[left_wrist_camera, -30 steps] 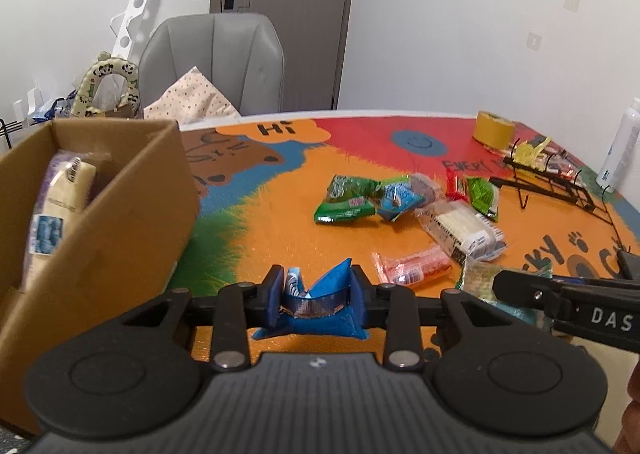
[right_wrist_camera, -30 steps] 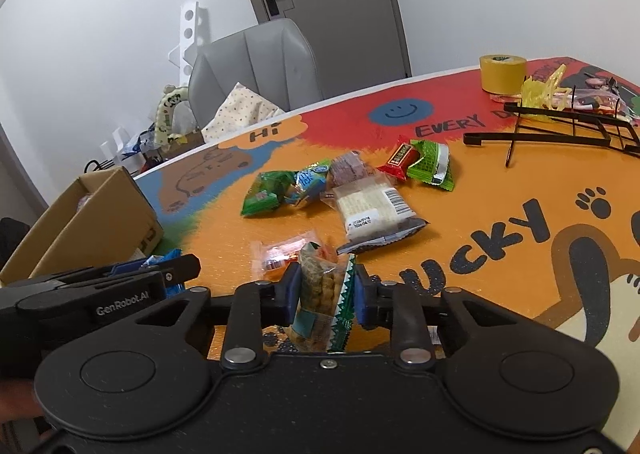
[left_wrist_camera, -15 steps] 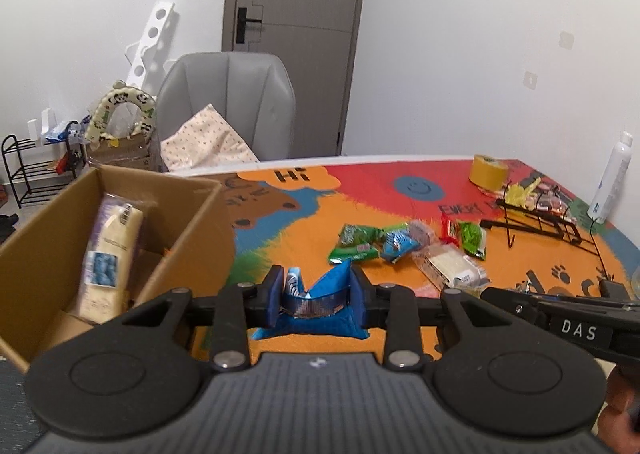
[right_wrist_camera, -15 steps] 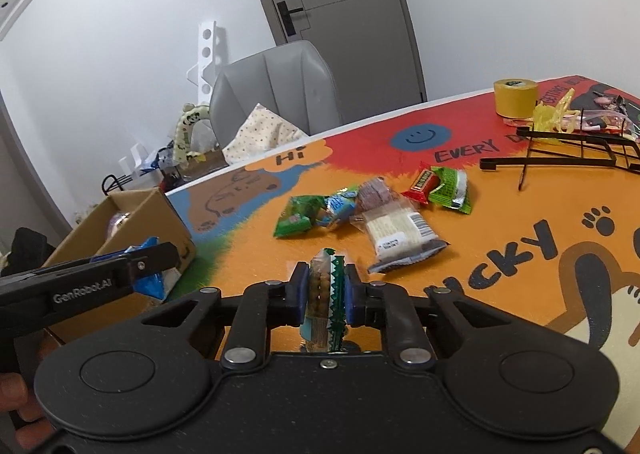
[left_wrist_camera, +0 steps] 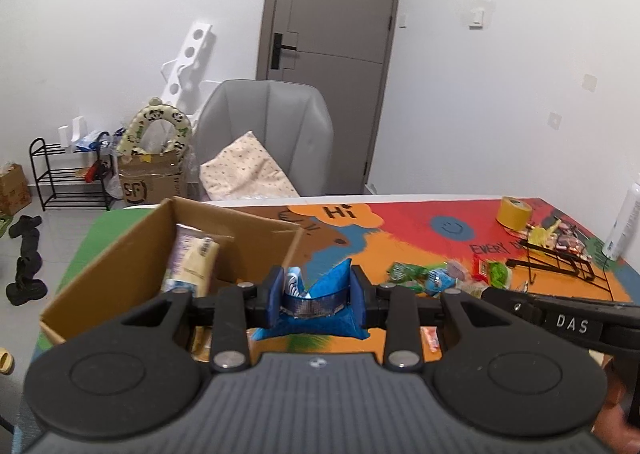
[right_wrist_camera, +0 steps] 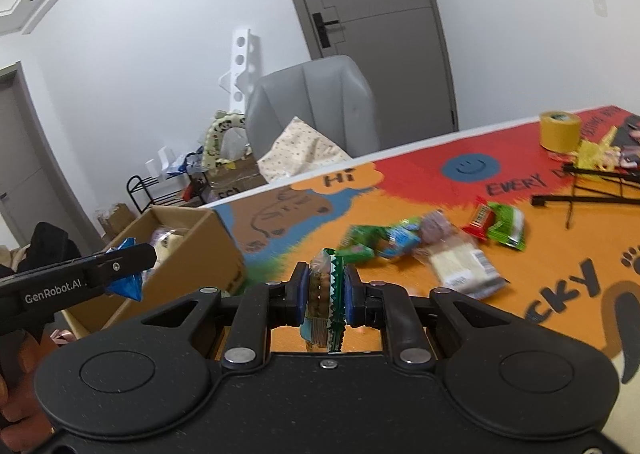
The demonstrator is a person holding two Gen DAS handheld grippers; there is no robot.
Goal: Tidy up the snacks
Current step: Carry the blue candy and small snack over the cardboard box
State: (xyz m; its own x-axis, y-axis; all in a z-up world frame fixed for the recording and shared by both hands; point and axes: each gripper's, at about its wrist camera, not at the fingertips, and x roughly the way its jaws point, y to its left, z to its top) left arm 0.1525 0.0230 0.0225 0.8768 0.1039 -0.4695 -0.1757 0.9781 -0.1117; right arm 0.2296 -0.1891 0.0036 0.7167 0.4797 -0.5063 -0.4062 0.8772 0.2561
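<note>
Grey chair (left_wrist_camera: 264, 126), tape roll (left_wrist_camera: 513, 211) (yellow), blk rack (left_wrist_camera: 556, 264).

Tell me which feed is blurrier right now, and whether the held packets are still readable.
Right wrist view: the loose snacks on the table mat are motion-smeared, while the green-edged packet between the jaws stays sharp. Left wrist view: crisper overall, the blue packet and cardboard box clear; fisheye bends both.

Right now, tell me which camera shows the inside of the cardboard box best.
The left wrist view. It looks down into the cardboard box, showing a cream wrapped snack leaning inside. The right wrist view sees the box from farther off and lower, mostly its outer wall, and the left tool covers part of the opening.
</note>
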